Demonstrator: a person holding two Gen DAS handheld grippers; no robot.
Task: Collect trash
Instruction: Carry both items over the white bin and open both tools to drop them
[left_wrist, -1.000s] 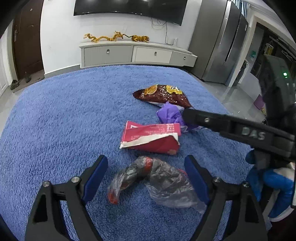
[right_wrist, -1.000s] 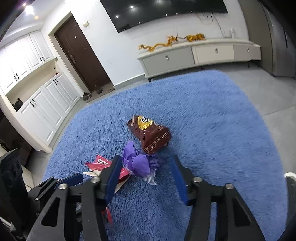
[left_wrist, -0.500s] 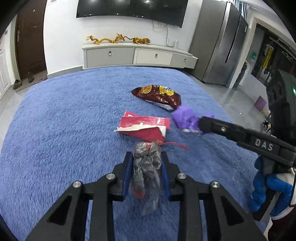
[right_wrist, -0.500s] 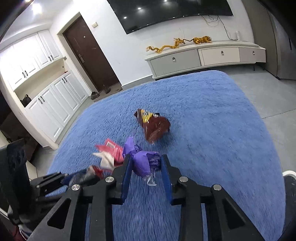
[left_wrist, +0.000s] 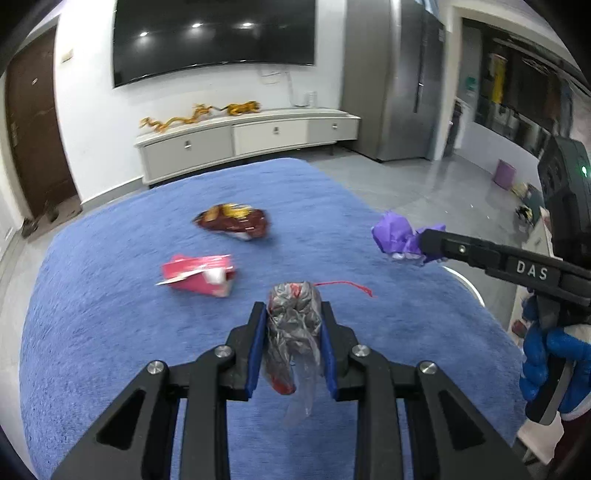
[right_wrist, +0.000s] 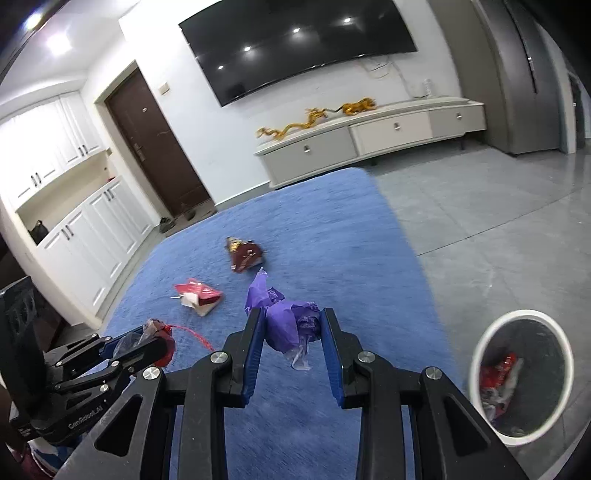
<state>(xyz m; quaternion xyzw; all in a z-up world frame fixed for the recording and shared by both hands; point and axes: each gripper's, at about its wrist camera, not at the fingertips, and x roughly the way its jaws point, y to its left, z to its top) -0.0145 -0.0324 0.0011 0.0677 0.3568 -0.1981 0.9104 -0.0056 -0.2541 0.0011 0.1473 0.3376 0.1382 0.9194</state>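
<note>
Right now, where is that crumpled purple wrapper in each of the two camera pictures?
Left wrist view: purple wrapper at right, pinched by the right gripper.
Right wrist view: purple wrapper low centre, between that gripper's blue pads.
Shared landmark: brown snack bag on the rug.

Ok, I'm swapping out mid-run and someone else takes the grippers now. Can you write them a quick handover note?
Left gripper: shut on the crumpled clear plastic bag, held above the rug.
Right gripper: shut on the purple wrapper.
Bin: on the floor to the right, off the blue rug, some trash already inside.
Done: two pieces picked up.
Left: drop both in the bin, then fetch the red packet and brown snack bag lying on the rug.
</note>
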